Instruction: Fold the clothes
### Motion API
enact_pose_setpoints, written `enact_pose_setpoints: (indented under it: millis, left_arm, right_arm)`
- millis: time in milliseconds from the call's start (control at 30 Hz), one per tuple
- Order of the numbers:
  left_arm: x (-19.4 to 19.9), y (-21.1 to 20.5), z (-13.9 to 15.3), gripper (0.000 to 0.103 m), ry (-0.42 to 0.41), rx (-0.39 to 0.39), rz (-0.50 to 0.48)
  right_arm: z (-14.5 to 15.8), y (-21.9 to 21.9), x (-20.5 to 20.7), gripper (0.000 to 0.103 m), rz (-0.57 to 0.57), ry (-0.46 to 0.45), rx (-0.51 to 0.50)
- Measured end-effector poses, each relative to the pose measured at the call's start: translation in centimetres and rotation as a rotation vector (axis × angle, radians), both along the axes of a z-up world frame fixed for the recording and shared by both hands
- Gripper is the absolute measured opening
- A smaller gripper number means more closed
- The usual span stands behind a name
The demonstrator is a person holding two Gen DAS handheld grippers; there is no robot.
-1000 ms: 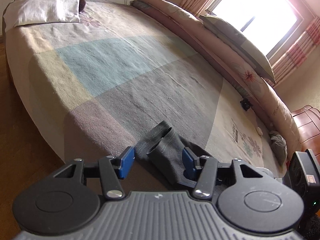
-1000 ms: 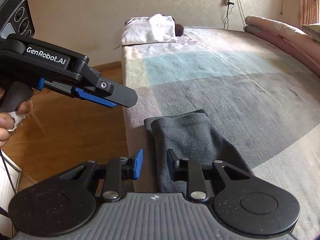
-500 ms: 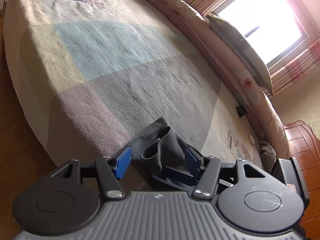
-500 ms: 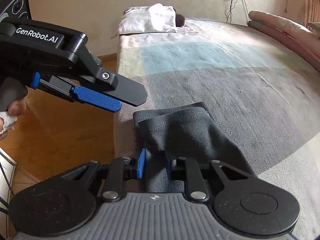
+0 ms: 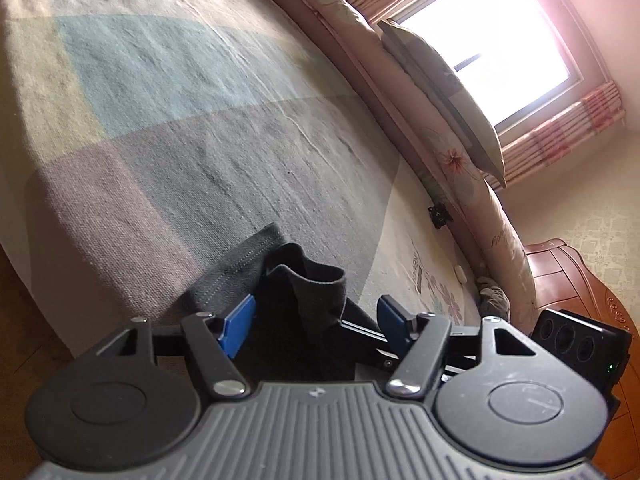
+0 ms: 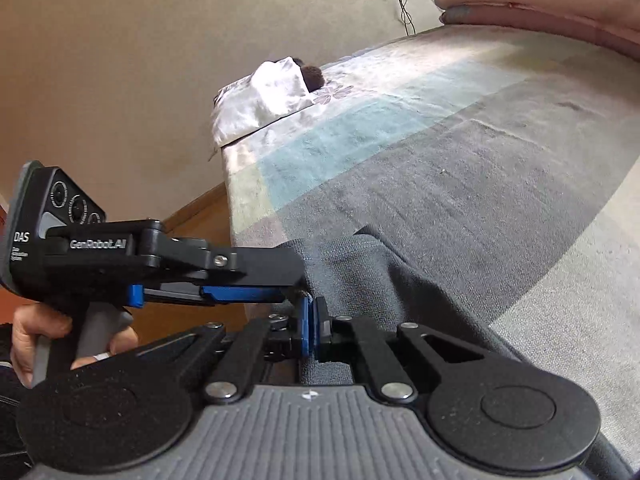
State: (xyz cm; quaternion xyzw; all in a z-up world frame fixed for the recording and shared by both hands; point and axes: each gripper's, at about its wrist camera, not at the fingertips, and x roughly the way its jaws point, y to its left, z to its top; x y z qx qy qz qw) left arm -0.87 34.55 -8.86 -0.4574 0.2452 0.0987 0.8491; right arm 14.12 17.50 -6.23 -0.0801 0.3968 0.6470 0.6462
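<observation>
A dark grey garment [image 6: 372, 276] lies at the near edge of a bed [image 6: 500, 152], on the grey band of its patchwork cover, with part of the cloth raised off the surface near the two hand-held grippers. The right gripper [image 6: 311, 330] has its blue pads pressed together on a thin edge of the fabric. The left gripper [image 5: 314, 316] stands wide, its pads on either side of a raised dark fold that it does not pinch; seen from the right wrist, its tip reaches in to the garment's stitched hem. A hand [image 6: 48, 336] grips the left tool's handle at the near left, over the wooden floor. A white pillow [image 6: 264, 100] sits at the far end of the bed, and a long rolled quilt [image 5: 452, 148] runs along its right side below a bright window [image 5: 492, 44]. The cloth looks light, soft and limp, a knit that sags and bunches wherever it is unsupported, so it will likely droop between two holds and needs tension to fold cleanly. The stitched hem and corners appear the firmest places to pinch. How many folds the garment already carries cannot be told from these views.
</observation>
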Motion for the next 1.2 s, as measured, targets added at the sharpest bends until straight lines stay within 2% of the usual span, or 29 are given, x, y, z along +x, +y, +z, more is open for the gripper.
enact_pose_setpoints:
  millis: [133, 200, 233, 267, 300, 333, 367, 400, 433, 500, 567, 767, 867, 933, 967, 1100, 1200]
  left_arm:
    - [1.5, 0.1, -2.2, 0.064, 0.015, -0.034, 0.002]
    - [1.2, 0.1, -2.6, 0.062, -0.012, -0.036, 0.014]
    - [1.1, 0.1, -2.8, 0.054, -0.020, -0.034, 0.019]
    - [1.0, 0.2, -2.8, 0.040, -0.007, -0.021, 0.023]
    - [0.9, 0.2, -2.9, 0.034, 0.006, -0.008, 0.027]
    - [0.8, 0.2, -2.9, 0.024, 0.018, 0.005, 0.032]
    - [0.7, 0.2, -2.8, 0.017, 0.030, 0.021, 0.037]
    - [0.5, -0.1, -2.6, 0.012, 0.035, 0.053, 0.042]
    - [0.4, -0.5, -2.0, 0.003, 0.034, 0.098, 0.038]
    - [0.1, -1.5, -0.8, 0.003, 0.023, 0.193, 0.026]
    - [-0.1, -3.0, 1.0, 0.003, -0.040, 0.317, -0.032]
    - [0.8, -5.9, 0.7, 0.003, 0.010, 0.485, -0.248]
    - [1.3, -7.3, 0.6, 0.003, 0.035, 0.568, -0.357]
    - [1.6, -8.3, 0.5, 0.003, 0.052, 0.624, -0.430]
    - [1.7, -8.6, 0.5, 0.003, 0.058, 0.641, -0.455]
    - [0.9, -7.5, 0.2, 0.003, 0.056, 0.594, -0.414]
    - [0.4, -7.0, 0.0, 0.003, 0.048, 0.568, -0.396]
  right_arm:
    - [-0.3, -0.5, -0.4, 0.007, 0.042, -0.022, -0.054]
    - [0.0, -1.3, -0.2, 0.009, 0.045, -0.048, -0.069]
    - [0.4, -1.7, 0.1, 0.009, 0.041, -0.067, -0.073]
    - [0.8, -1.8, 0.6, 0.009, 0.031, -0.097, -0.071]
    - [1.3, -1.9, 1.0, 0.012, 0.020, -0.128, -0.069]
    - [1.7, -1.9, 1.5, 0.021, 0.009, -0.158, -0.068]
    - [2.1, -1.9, 2.0, 0.026, -0.002, -0.185, -0.065]
    - [2.4, -1.6, 2.6, 0.029, -0.016, -0.205, -0.062]
    - [2.7, -1.3, 3.2, 0.029, -0.029, -0.225, -0.059]
    - [2.9, -0.8, 4.4, 0.029, -0.058, -0.233, -0.047]
    - [2.8, -0.6, 5.4, 0.029, -0.074, -0.213, -0.039]
    - [1.7, 0.7, 7.1, 0.029, -0.071, -0.147, -0.062]
    - [1.1, 1.9, 6.5, 0.031, 0.001, -0.154, -0.091]
    - [0.9, 2.8, 5.7, 0.038, 0.069, -0.185, -0.108]
    - [0.7, 3.2, 5.3, 0.038, 0.103, -0.198, -0.117]
    - [0.2, 4.1, 3.9, 0.038, 0.239, -0.237, -0.149]
    - [-0.3, 4.0, 2.6, 0.038, 0.324, -0.309, -0.189]
